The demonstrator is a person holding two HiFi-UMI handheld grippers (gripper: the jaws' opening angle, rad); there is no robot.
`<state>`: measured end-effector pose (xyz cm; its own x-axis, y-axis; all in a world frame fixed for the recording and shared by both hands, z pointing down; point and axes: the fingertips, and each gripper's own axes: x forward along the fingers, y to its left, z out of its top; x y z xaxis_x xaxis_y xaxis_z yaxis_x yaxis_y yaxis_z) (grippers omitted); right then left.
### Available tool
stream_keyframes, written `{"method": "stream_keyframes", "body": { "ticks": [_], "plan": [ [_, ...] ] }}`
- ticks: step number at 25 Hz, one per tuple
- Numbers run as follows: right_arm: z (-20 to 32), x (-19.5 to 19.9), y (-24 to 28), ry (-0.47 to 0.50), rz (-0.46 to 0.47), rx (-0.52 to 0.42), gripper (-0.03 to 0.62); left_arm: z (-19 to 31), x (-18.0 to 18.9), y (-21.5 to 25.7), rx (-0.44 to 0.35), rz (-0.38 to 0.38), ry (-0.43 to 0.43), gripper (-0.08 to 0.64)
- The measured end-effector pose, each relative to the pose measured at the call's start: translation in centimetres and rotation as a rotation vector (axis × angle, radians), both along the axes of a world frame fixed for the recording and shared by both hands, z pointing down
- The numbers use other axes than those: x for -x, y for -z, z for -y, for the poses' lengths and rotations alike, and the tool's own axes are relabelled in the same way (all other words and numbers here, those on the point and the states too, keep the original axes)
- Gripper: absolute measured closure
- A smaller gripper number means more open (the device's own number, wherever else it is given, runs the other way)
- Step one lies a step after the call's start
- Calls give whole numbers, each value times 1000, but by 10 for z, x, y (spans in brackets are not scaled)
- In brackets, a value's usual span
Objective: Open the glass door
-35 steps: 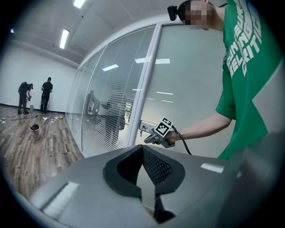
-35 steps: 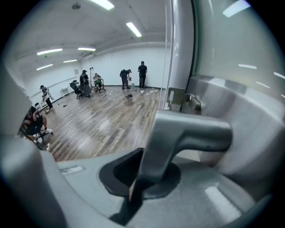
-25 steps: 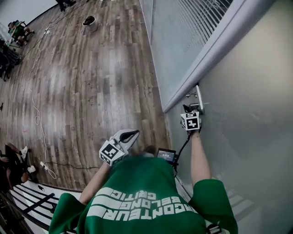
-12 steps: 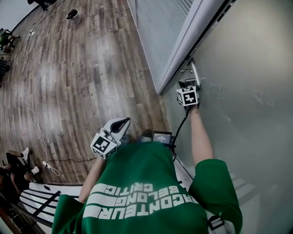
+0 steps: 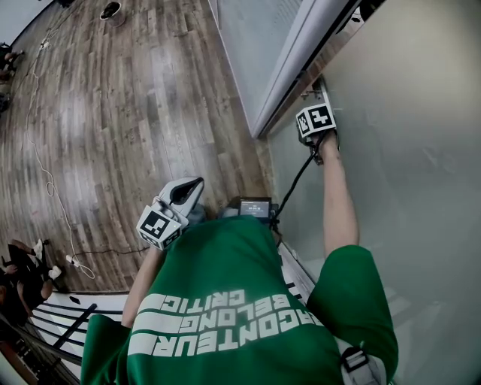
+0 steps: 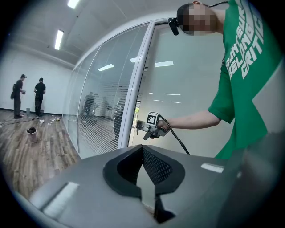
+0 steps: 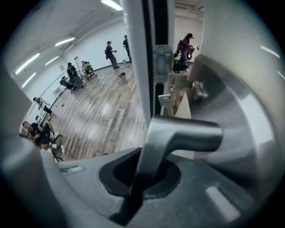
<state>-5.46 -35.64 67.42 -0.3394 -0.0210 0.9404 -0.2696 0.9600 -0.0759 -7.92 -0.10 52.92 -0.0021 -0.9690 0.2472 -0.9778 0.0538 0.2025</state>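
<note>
The frosted glass door (image 5: 406, 150) fills the right of the head view. My right gripper (image 5: 320, 105) is shut on its metal lever handle (image 5: 322, 92), and in the right gripper view the handle (image 7: 182, 133) runs down between the jaws of the right gripper (image 7: 142, 171). A dark gap (image 5: 304, 68) separates the door edge from the frame (image 5: 289, 71), and a room beyond shows through it (image 7: 178, 84). My left gripper (image 5: 195, 185) hangs at waist height, shut and empty, away from the door. From the left gripper (image 6: 143, 148), the right gripper (image 6: 149, 131) is seen on the handle.
A glass wall with blinds (image 5: 248, 37) stands left of the frame. The wooden floor (image 5: 135, 113) carries a cable (image 5: 45, 188) and a bucket (image 5: 111, 9). People sit at the left edge (image 5: 22, 263). A black device (image 5: 252, 207) hangs at the person's waist.
The right gripper has moved up the picture with the handle and tilted downward. A dark gap now shows between door edge and frame. The left gripper has barely shifted.
</note>
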Motion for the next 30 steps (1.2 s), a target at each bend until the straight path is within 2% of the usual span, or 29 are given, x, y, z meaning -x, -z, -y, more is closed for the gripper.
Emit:
{"method": "stream_keyframes", "body": {
  "ticks": [3,13,20,30],
  "plan": [
    [9,-5,5,-50,-31,36,598,7,-3,2,-8,0,-9,548],
    [34,-21,4,-94,-32,21,598,22,-15,3,-15,0,-52,548],
    [59,-26,2,-107,-69,26,598,51,-21,13,-54,4,-64,548],
    [107,-50,-22,-163,-58,4,598,114,-51,-12,-73,-29,-269,548]
  ]
}}
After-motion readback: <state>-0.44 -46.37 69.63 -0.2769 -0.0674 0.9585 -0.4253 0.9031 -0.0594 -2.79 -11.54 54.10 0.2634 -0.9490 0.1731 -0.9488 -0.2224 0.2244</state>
